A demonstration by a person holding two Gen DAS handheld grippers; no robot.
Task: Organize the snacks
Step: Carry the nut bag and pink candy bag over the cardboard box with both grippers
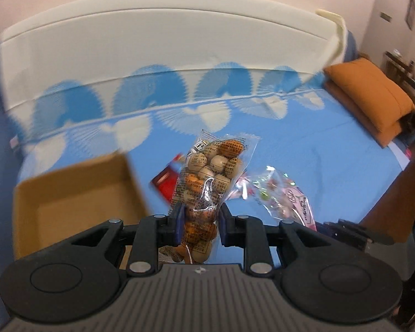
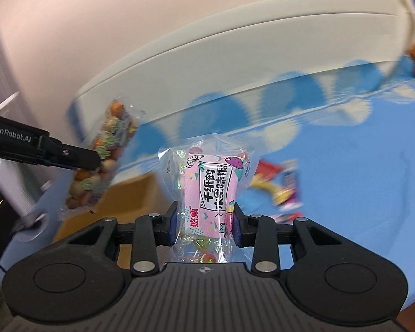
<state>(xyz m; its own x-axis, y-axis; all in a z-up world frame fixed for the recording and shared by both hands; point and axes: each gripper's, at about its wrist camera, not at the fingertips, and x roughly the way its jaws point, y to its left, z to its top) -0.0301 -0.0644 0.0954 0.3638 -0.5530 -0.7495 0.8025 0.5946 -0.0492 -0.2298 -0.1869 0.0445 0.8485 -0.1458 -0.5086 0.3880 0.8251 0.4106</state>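
My left gripper (image 1: 199,222) is shut on a clear bag of round beige and orange snacks (image 1: 207,177) and holds it above the blue bed. In the right wrist view the same bag (image 2: 102,155) hangs from the left gripper (image 2: 95,160) at the left. My right gripper (image 2: 204,221) is shut on a clear candy bag with a pink label (image 2: 210,188). That bag also shows in the left wrist view (image 1: 285,199). An open cardboard box (image 1: 77,193) sits on the bed at the left, below both bags; it also shows in the right wrist view (image 2: 135,199).
A red packet (image 1: 166,182) lies on the bed behind the left bag. Several colourful packets (image 2: 279,185) lie right of the box. A white headboard (image 1: 152,41) stands behind. Orange folded cushions (image 1: 373,96) sit at the far right, near the bed's edge.
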